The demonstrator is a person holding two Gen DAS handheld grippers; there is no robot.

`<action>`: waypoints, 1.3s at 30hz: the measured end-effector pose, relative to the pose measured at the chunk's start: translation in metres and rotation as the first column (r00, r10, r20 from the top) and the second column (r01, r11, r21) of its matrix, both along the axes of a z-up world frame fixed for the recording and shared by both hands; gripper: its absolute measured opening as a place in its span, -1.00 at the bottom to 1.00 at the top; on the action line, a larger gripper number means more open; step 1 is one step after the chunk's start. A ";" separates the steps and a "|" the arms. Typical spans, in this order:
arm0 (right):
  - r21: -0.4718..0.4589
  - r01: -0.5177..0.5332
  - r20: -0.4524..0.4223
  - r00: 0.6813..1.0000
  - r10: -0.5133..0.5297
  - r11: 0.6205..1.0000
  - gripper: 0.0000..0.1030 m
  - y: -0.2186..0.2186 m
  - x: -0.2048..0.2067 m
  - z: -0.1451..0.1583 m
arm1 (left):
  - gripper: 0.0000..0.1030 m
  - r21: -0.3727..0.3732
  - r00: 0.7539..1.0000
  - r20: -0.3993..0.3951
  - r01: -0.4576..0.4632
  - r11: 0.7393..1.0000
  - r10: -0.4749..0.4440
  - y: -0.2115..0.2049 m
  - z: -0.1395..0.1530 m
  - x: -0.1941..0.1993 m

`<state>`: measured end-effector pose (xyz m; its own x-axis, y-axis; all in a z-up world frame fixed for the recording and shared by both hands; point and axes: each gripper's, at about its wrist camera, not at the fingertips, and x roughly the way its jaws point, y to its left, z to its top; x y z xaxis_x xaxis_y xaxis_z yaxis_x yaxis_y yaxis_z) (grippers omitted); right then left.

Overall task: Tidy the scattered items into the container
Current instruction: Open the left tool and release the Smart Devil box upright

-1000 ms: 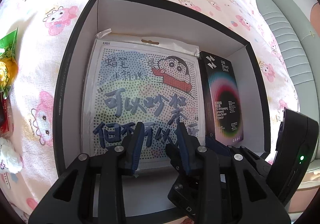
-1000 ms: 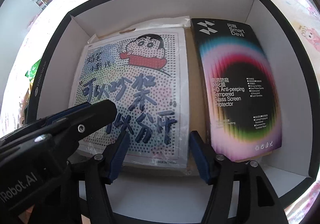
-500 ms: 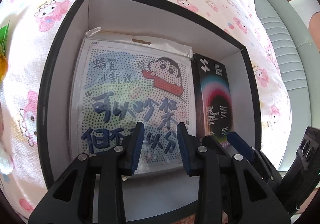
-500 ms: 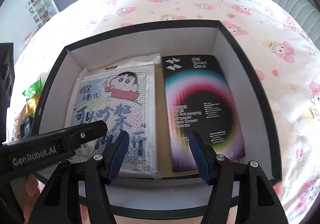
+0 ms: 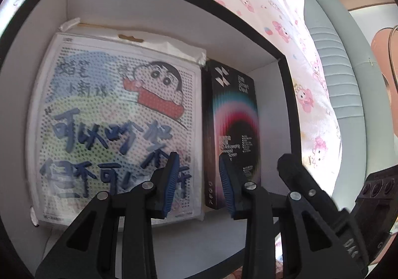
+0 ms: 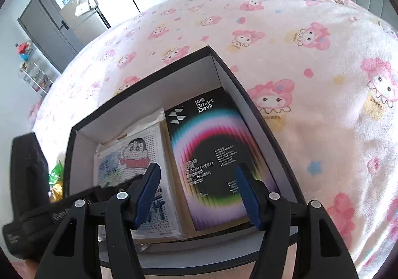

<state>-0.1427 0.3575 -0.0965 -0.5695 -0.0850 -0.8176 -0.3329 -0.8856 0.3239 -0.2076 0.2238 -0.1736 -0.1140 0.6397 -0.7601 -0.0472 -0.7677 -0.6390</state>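
Plainly "Smart Devil" screen protector box (image 6: 214, 154)

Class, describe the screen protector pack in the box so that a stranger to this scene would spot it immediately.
On the pink cartoon-print blanket sits an open black box with white inner walls. Two flat packs lie side by side in it. The screen protector pack is the narrow black one with a rainbow ring, beside the pale cartoon-boy pack.

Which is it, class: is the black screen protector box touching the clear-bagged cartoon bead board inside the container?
Cannot tell. In the right wrist view the black screen protector box lies beside the cartoon bead board, possibly meeting its bag.
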 end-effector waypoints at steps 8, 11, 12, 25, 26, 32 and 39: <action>-0.050 -0.007 -0.068 0.998 0.004 0.999 0.17 0.001 -0.005 0.002 | -0.38 -0.024 0.997 0.021 0.081 0.996 -0.081 0.046 -0.010 0.004; -0.087 0.012 -0.038 0.999 -0.016 0.996 0.17 0.004 -0.012 -0.008 | -0.38 -0.047 0.993 0.039 0.111 0.993 -0.109 0.059 -0.013 0.005; -0.088 0.017 -0.036 0.999 -0.020 0.996 0.17 0.003 -0.013 -0.008 | -0.38 -0.064 0.993 0.027 0.118 0.991 -0.116 0.062 -0.012 0.006; -0.049 0.080 -0.038 0.996 -0.081 0.996 0.17 0.006 -0.011 -0.006 | -0.30 -0.081 0.993 0.063 0.108 0.991 -0.103 0.078 -0.008 0.000; -0.045 0.082 -0.039 0.996 -0.084 0.996 0.17 0.006 -0.011 -0.005 | -0.27 -0.105 0.992 0.046 0.122 0.987 -0.117 0.084 -0.006 0.000; -0.055 0.095 -0.020 0.995 -0.096 0.994 0.17 0.011 -0.011 -0.009 | -0.25 -0.067 0.993 0.062 0.105 0.992 -0.101 0.080 -0.002 0.001; -0.018 0.043 -0.016 0.999 -0.043 0.999 0.17 -0.005 -0.015 -0.009 | -0.25 -0.244 0.990 -0.131 0.023 0.969 -0.056 0.064 0.038 0.016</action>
<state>-0.1578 0.3522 -0.1057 -0.5866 -0.0746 -0.8065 -0.3647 -0.8648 0.3453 -0.1921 0.2876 -0.1353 -0.2048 0.4451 -0.8717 -0.1541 -0.8942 -0.4204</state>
